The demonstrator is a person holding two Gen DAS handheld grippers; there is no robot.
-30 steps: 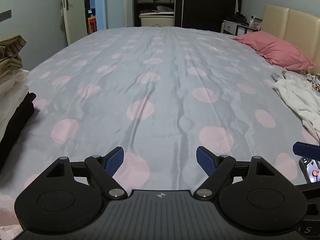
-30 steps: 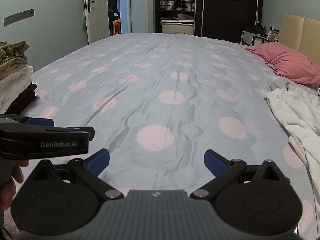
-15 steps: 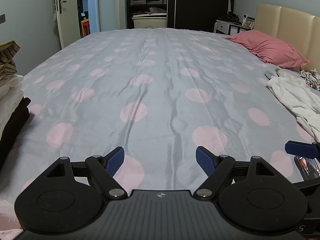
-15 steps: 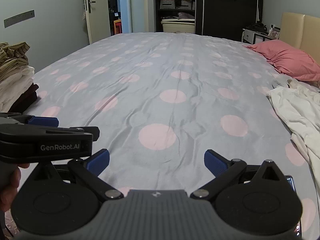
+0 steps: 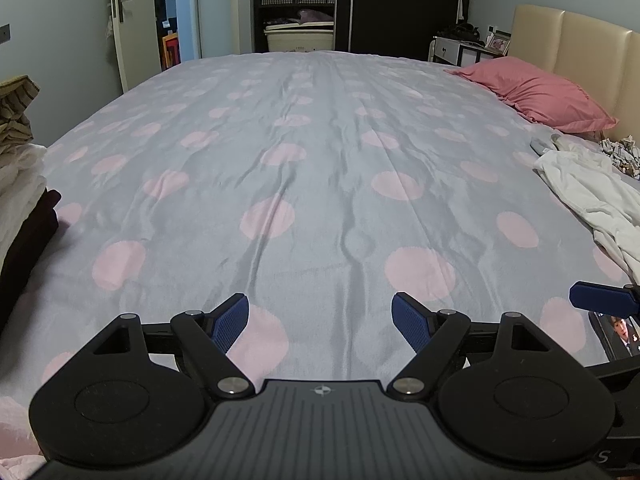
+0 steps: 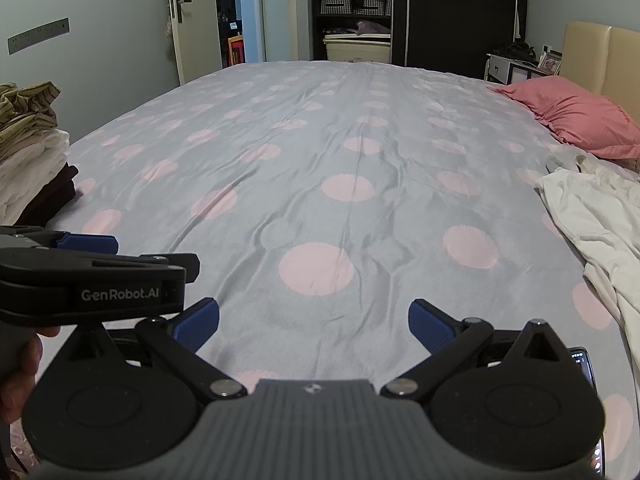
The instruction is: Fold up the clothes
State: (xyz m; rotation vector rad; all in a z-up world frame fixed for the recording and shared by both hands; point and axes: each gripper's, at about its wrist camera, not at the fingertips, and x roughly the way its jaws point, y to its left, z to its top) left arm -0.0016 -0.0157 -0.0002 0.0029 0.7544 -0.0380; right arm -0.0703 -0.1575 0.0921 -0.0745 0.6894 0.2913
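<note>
Jaws of both grippers spread, empty; white garment [image 6: 592,216] well right, untouched

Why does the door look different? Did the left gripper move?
Yes. The left gripper turned toward its left: the door and pillow slid rightward in its view.

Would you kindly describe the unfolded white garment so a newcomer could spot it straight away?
Start at the pink pillow by the beige headboard, at the bed's right side. Just nearer the camera lies the white garment, crumpled and spread loose on the dotted bedspread. Unlike the folded stack at the bed's left edge, it is rumpled and unfolded.
</note>
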